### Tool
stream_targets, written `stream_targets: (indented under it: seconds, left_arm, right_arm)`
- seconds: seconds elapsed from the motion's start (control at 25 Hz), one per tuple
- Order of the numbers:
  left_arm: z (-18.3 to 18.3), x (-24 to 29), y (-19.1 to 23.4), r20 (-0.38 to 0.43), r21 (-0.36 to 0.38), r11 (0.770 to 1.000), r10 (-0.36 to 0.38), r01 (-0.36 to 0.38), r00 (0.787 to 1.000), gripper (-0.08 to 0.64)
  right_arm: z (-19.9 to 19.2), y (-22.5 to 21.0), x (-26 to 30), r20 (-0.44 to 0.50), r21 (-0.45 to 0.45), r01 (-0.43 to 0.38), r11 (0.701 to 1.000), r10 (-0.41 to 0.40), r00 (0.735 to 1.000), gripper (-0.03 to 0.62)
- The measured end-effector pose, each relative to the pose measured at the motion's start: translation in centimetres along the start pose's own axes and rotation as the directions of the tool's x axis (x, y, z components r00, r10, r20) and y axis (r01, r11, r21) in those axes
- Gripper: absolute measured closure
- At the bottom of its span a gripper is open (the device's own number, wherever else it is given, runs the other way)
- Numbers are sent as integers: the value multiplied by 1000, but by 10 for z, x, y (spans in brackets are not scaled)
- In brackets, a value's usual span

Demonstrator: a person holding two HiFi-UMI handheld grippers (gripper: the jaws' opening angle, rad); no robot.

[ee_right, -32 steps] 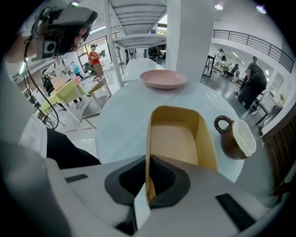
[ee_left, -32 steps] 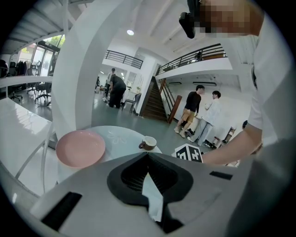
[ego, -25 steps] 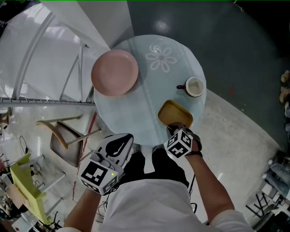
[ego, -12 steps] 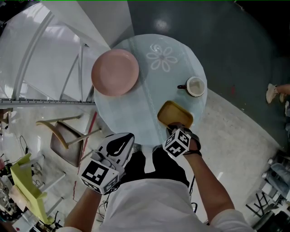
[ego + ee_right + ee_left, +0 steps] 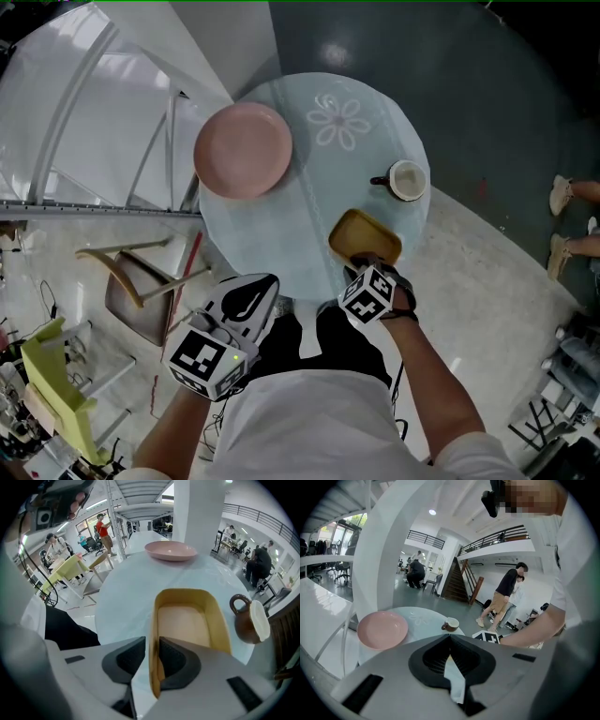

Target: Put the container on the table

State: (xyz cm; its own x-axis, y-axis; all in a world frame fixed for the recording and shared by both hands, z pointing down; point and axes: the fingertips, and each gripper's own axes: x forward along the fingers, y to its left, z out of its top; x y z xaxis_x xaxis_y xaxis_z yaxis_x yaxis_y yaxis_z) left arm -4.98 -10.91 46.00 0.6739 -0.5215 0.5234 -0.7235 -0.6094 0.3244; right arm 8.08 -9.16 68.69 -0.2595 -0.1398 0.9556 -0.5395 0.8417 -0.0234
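Now right claw [image 5: 149,645] pinches smooth yellow rectangular container [image 5: 183,620] rim; left claw [image 5: 450,641] closed.

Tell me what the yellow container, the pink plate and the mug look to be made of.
Yellow container: probably plastic. It has a thin wall, an even mustard colour and a dull satin sheen.
Pink plate: glazed ceramic or melamine, I cannot tell which. It looks smooth and uniform, with a soft gloss.
Mug: likely glazed ceramic. It is glossy brown outside and cream inside, with a thick loop handle.
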Motion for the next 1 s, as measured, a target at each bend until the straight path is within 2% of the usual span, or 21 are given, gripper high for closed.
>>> stream_targets:
  seconds: [0.36, 0.56, 0.68, 1.0]
  left_arm:
    - [4, -8, 2, 20, 14, 1000, -14, 14, 1000, 538]
    - [10, -12, 0, 38, 25, 999, -27, 26, 999, 538]
    - [17, -15, 3, 55, 31, 999, -31, 30, 998, 538]
    - [35, -25, 1, 95, 61, 997, -44, 38, 994, 538]
  right_arm:
    - [13, -4, -24, 57, 36, 48, 998, -50, 997, 482]
    - [24, -5, -49, 126, 112, 46, 993, -60, 990, 483]
    - [37, -8, -69, 192, 164, 34, 986, -66, 979, 483]
    - [67, -13, -125, 325, 231, 48, 972, -123, 938, 492]
